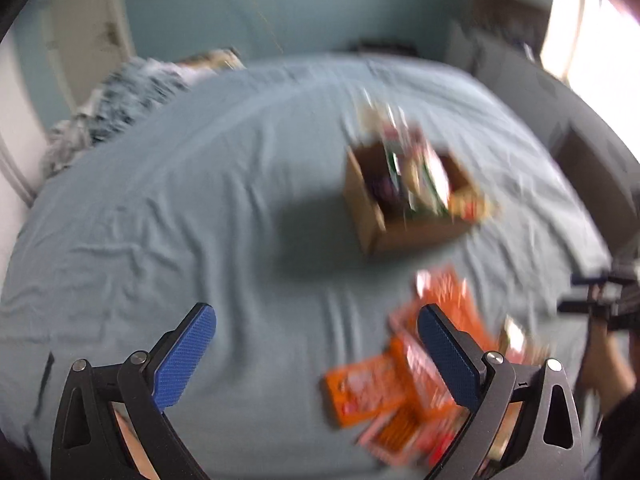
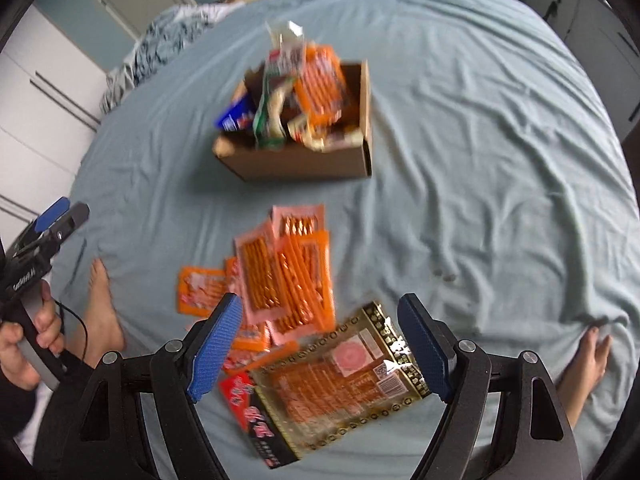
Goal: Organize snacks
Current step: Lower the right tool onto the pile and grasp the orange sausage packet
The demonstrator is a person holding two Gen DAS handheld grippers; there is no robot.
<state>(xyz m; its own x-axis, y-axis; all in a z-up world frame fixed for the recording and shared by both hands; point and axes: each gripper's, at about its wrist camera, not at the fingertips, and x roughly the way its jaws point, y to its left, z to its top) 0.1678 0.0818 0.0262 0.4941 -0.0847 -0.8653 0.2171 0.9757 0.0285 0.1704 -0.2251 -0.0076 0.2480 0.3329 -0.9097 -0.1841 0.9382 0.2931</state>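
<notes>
Blue-padded, my left gripper hangs released over the sheet, one cardboard box of snacks beyond. From the right wrist, my right gripper gapes empty above one gold-trimmed packet; roughly six orange packets lie near the box.

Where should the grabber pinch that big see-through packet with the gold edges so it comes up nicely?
Pinch the gold-edged packet by its far gold border, coming straight down from above. It lies flat on the bed sheet, so only a thin edge fits between the jaws. Its near left corner overlaps the red and black packet, so that side is crowded. The right gripper hangs open just above it.
</notes>
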